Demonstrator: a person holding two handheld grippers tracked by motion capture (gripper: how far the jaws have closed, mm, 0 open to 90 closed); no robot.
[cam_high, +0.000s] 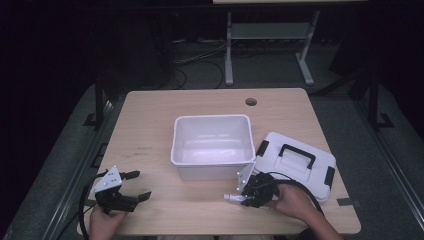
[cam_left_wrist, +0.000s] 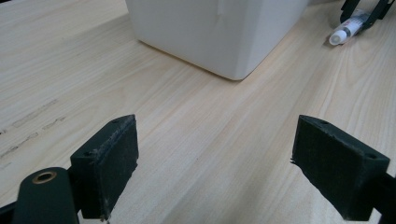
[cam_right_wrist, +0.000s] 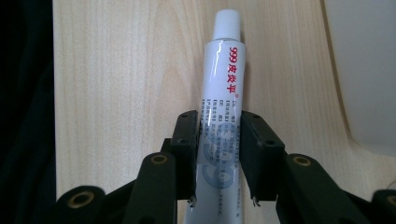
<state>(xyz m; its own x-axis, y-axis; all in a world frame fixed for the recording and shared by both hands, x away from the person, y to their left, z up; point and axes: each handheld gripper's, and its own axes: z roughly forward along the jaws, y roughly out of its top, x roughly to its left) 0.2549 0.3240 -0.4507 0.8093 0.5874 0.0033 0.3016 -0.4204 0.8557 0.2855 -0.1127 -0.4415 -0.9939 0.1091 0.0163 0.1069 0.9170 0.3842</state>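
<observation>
Left gripper (cam_high: 131, 186): resting at the table's (cam_high: 150, 125) near-left corner, fingers (cam_left_wrist: 108, 164) spread wide on nothing. Centre: open white plastic bin (cam_high: 211, 145), lid off to its right. Right gripper (cam_right_wrist: 219, 156): fingers pinching the white squeeze tube with red lettering (cam_right_wrist: 224, 93), lying on the table just before the bin. Best to firm the pinch (tube walls look soft), lift level, clear the bin's rim before releasing.

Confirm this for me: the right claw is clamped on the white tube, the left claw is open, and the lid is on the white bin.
Not quite. The lid is off, lying on the table to the right of the open white bin, as the high view shows. The rest holds: the right claw grips the white tube, and the left claw stands open.
</observation>
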